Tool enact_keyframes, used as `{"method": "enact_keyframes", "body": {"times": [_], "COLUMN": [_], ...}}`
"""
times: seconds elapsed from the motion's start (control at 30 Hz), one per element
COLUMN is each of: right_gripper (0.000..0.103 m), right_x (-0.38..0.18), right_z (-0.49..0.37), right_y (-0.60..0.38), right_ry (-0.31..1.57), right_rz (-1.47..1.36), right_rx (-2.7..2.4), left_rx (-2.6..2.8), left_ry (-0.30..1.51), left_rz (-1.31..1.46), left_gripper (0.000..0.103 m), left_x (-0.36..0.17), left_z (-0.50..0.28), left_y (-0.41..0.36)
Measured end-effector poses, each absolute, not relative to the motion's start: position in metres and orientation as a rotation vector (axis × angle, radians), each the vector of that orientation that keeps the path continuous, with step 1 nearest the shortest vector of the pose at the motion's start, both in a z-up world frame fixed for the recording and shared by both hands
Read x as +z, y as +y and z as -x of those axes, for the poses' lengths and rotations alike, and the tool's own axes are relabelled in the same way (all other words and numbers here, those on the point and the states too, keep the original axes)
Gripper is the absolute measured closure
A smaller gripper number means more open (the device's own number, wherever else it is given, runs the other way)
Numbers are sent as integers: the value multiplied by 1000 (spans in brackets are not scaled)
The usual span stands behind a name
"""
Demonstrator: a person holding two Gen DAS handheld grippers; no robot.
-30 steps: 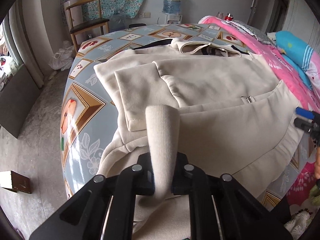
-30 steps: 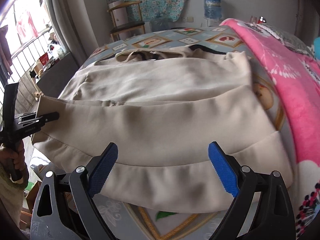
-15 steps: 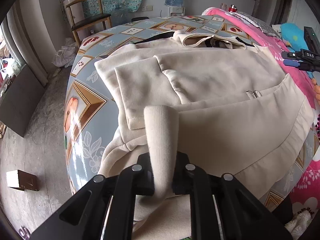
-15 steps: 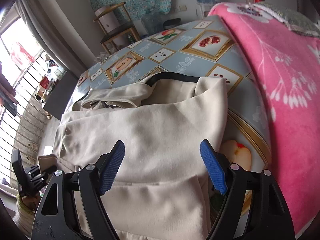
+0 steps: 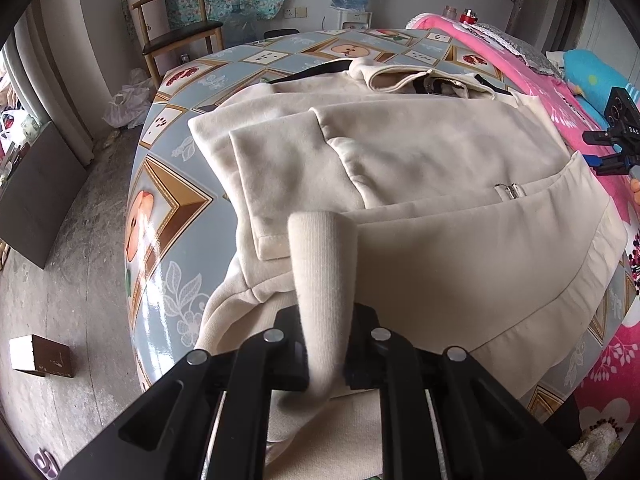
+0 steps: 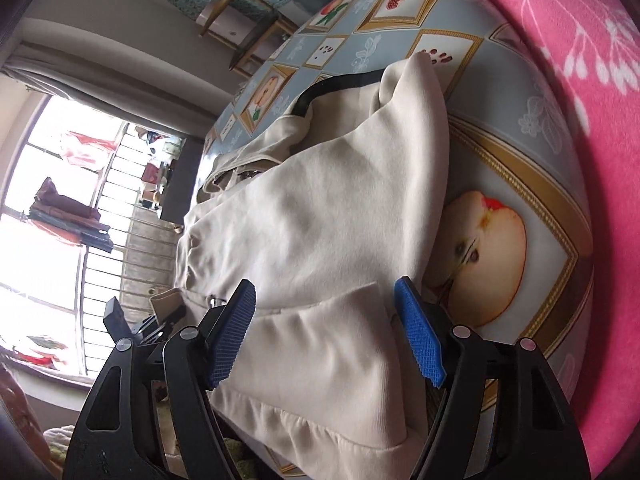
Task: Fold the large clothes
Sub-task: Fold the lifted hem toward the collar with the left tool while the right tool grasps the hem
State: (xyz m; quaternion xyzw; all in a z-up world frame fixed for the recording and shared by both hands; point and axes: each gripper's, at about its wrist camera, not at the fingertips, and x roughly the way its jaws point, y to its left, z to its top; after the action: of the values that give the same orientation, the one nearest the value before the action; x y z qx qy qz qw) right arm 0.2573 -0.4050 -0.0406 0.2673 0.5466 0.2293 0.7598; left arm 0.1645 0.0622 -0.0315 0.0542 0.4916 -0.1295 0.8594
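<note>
Cream jacket [image 5: 440, 184] lies spread on the patterned worktop [image 5: 168, 200], beside the pink blanket [image 6: 580, 60]. One sleeve [image 5: 280, 176] is already folded in across the body. Left tongs [image 5: 326, 354] are clenched on the ribbed cuff [image 5: 320, 264]. Right tongs [image 6: 324, 332] are released and have just been narrowing over the hem corner, pads apparently clear of the cloth. Remaining: second sleeve, then body folds.

1. Big cream hoodie [image 5: 440, 184], partly folded, spread flat across the patterned tabletop [image 5: 168, 184].
2. Its ribbed cuff [image 5: 320, 264] sticks upright, and the hem hangs off the near edge.
</note>
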Motion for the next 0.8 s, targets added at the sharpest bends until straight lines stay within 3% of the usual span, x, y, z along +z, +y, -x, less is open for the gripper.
{"method": "enact_keyframes", "body": {"times": [0.23, 0.3, 0.53, 0.7, 0.77, 0.8], "right_gripper": [39, 45, 83, 86, 97, 98], "right_x": [-43, -41, -14, -8, -11, -7], "right_z": [-236, -231, -202, -183, -180, -178], "right_y": [-398, -391, -346, -312, -303, -302], "right_ry": [1224, 1217, 1106, 1028, 994, 964], "right_rz": [-517, -454, -87, 139, 228, 249], "right_rx": [527, 498, 300, 178, 96, 60], "left_rx": [-264, -261, -217, -175, -170, -167], "left_ry": [1030, 1028, 1019, 998, 985, 970], "left_rz": [-111, -111, -143, -161, -158, -157], "left_gripper": [91, 91, 91, 91, 93, 94], "left_x": [-31, -31, -31, -30, -30, -28], "left_z": [-165, -164, -162, -158, -156, -154], "left_y": [62, 62, 56, 50, 50, 50]}}
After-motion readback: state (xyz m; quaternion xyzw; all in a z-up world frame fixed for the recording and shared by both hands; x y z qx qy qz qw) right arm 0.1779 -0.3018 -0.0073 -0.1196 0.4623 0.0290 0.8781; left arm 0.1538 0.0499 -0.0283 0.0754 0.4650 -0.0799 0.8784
